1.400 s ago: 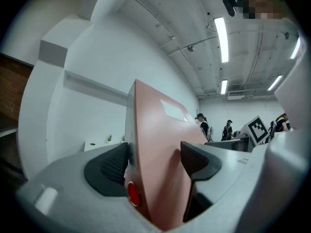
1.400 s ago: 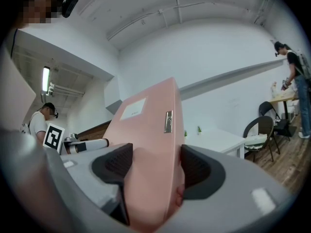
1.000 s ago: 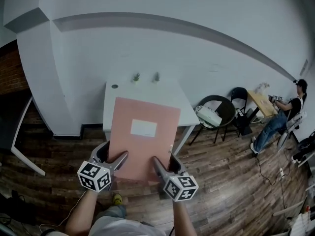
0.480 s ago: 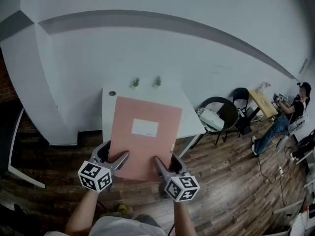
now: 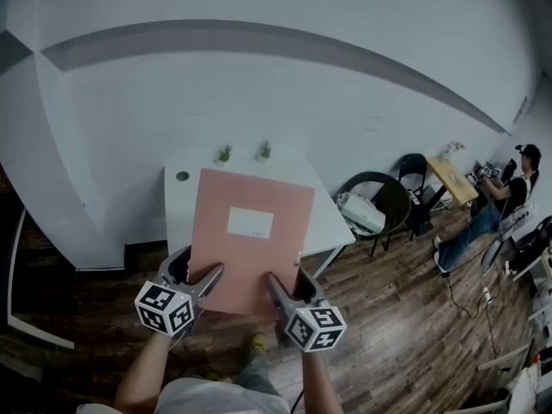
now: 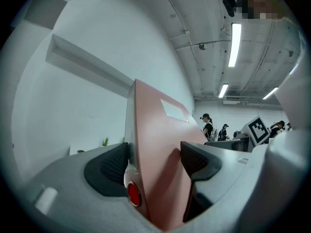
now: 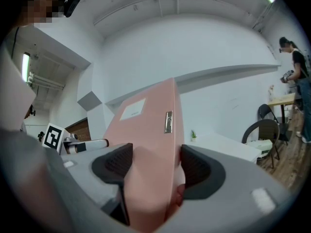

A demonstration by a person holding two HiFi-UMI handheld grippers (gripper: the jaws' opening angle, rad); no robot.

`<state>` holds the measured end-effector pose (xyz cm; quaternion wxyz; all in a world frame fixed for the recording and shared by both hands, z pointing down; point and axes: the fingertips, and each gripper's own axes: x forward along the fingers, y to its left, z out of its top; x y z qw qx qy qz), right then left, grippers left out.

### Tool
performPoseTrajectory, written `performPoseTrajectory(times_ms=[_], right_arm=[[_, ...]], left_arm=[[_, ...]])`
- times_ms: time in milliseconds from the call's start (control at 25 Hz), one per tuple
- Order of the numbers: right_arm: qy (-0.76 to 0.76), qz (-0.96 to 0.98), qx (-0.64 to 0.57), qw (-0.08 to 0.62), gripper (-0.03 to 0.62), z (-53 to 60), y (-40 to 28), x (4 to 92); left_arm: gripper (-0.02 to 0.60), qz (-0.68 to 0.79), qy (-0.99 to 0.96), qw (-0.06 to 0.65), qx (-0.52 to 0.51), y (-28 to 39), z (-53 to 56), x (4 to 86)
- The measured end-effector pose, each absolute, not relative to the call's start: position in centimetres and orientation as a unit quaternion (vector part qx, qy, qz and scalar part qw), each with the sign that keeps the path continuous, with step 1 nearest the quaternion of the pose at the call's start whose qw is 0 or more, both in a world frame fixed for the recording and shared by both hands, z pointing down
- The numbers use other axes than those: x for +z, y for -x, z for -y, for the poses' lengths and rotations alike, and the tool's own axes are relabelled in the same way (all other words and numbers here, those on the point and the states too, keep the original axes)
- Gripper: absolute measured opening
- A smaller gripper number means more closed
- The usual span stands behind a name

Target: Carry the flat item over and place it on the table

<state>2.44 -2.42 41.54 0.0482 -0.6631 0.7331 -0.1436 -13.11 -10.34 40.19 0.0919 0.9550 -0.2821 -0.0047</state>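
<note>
— While we look down from the head view, what do we log for the flat item?

— Pink folder (image 5: 250, 240), white label (image 5: 250, 222) on its upper face. We hold it up in the air by its near edge, one gripper at each near corner. It rests on nothing.

— Left gripper (image 5: 197, 280)?

— Jaws clamped on the folder's near left corner. In the left gripper view both dark pads press on the pink board, one on each face.

— Right gripper (image 5: 289, 290)?

— Same. Its jaws are closed on the near right corner, and in the right gripper view the pink board fills the gap between the pads. A small metal clasp (image 7: 168, 122) sits on the folder's side edge, beyond the pads.

— And the table?

— White table (image 5: 177, 201) stands against the pale wall. In the head view the folder's far end overlaps most of the tabletop. We cannot tell how high the folder is above it.

— Anything on the top?

— Two small green plants (image 5: 224, 153) (image 5: 264, 150) at the far edge by the wall. A small dark round thing (image 5: 182, 177) lies near the left side; we cannot tell what it is.

— Surroundings?

— Dark wood floor (image 5: 379, 317). A black chair (image 5: 384, 198) stands to the right of the table with something white on its seat. Farther right, a seated person (image 5: 496, 205) is at a small wooden table (image 5: 455, 179).
</note>
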Motion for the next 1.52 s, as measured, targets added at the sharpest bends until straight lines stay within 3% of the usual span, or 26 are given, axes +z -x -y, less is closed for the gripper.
performPoseTrajectory(times_ms=[960,1520], right_arm=[[0.595,-0.778,-0.198,0.026,0.308,25.4,-18.1,46.2],[0.548,-0.804,-0.231,0.007,0.308,33.7,-20.6,48.4]], left_arm=[[0.345,0.36,-0.925,0.12,0.03,-1.6,30.7,44.3],[0.345,0.412,-0.898,0.145,0.051,-3.6,37.4,46.4]])
